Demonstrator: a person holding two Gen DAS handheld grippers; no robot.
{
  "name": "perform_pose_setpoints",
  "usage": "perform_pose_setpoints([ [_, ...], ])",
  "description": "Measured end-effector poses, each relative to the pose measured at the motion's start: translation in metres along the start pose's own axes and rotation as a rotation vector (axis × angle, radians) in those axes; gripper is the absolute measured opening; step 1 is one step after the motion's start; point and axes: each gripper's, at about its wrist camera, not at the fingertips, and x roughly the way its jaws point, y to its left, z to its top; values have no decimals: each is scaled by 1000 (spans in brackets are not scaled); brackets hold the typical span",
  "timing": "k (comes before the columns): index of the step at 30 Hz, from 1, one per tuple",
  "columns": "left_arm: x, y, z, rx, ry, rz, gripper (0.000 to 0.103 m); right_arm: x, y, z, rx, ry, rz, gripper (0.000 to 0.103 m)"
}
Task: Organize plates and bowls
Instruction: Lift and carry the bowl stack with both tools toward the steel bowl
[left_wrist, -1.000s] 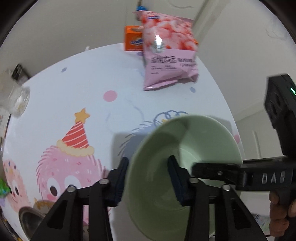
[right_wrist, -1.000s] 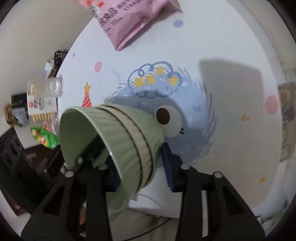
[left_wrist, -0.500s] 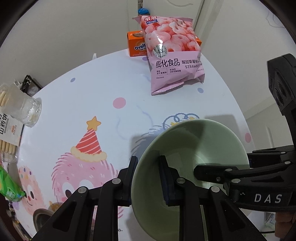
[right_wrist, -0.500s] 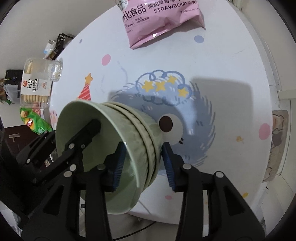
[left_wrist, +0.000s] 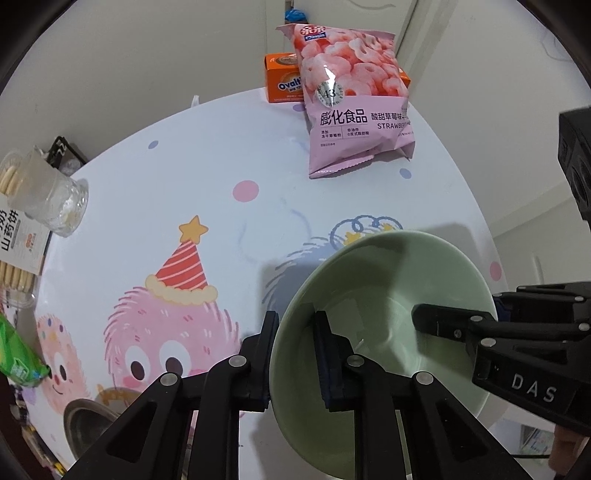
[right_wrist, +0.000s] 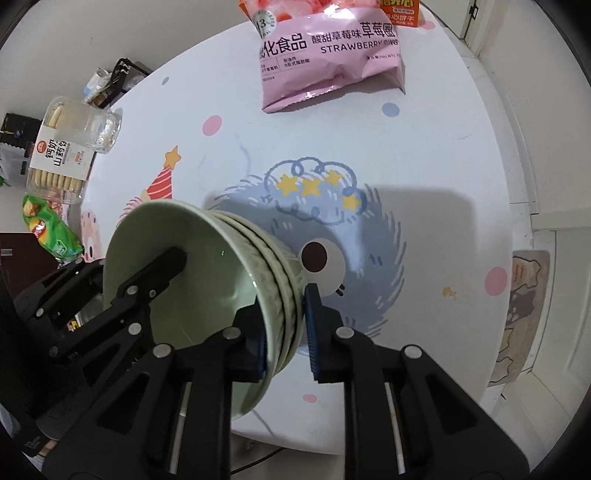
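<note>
You're pinching a nested stack of three green bowls from both sides, tipped up above the table. Your left gripper has just been closing and is clamping the near rim; your right gripper has just been closing too and is clamping all three rims. Only the right wrist view is showing the three ribbed walls; the left one is showing just the inside. Farther back one pink snack bag is lying against one orange box.
</note>
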Motion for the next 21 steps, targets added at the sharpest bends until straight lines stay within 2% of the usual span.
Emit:
perform_pose_setpoints([
  [11,-5,6,-3,-32,-4,-27,18,-5,9,-2,-18,-4,-43,19],
  [16,-16,7,-3,-33,-25,-14,17,-8,20,-1,-46,-8,-61,18],
  [19,-17,14,-3,-64,-20,-28,17,-9,24,0,-54,-12,-65,19],
  [21,-15,11,-3,-39,-25,-17,16,-8,26,2,-61,-13,-73,19],
])
